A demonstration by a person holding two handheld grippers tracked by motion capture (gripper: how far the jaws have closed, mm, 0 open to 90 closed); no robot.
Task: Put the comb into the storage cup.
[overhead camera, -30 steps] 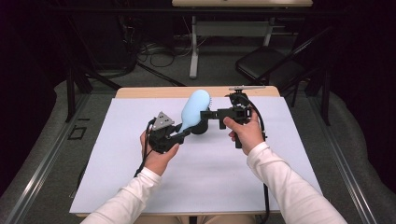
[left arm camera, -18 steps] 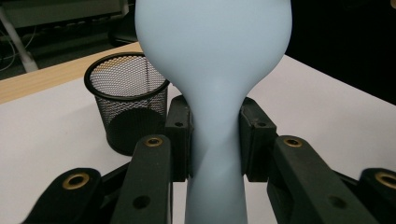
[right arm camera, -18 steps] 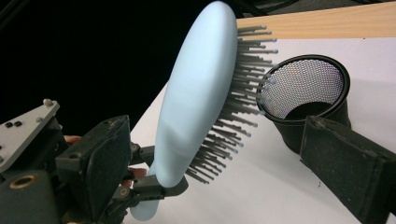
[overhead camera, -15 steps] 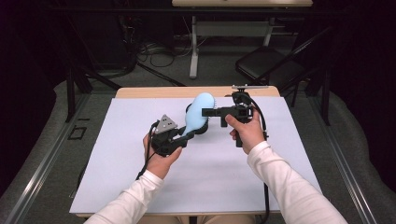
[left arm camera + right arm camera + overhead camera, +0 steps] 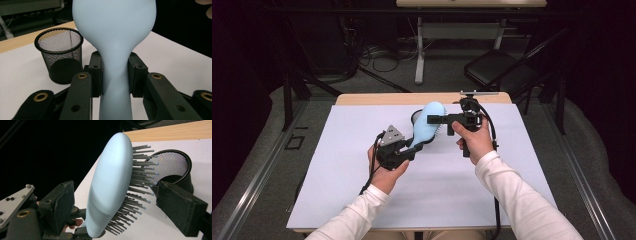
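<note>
A pale blue hairbrush (image 5: 427, 122) is held up over the table, with my left gripper (image 5: 414, 147) shut on its narrow handle (image 5: 115, 95); both pads press its sides. Its oval head (image 5: 110, 187) lies between the jaws of my right gripper (image 5: 120, 200), which comes in level from the right (image 5: 432, 121). Those jaws have just been closing. One pad faces the smooth back and the other stands at the bristle tips (image 5: 142, 202), and a gap shows on both sides.
A black mesh cup (image 5: 60, 55) stands upright on the white sheet (image 5: 337, 165) just behind the brush, partly hidden in the high view (image 5: 414, 117). The table's wooden back edge (image 5: 377, 98) lies beyond it. A dark chair (image 5: 497, 65) stands past the table.
The right gripper's jaws have narrowed around the brush head. The brush and left gripper have shifted slightly to the right; the right hand has kept still.
</note>
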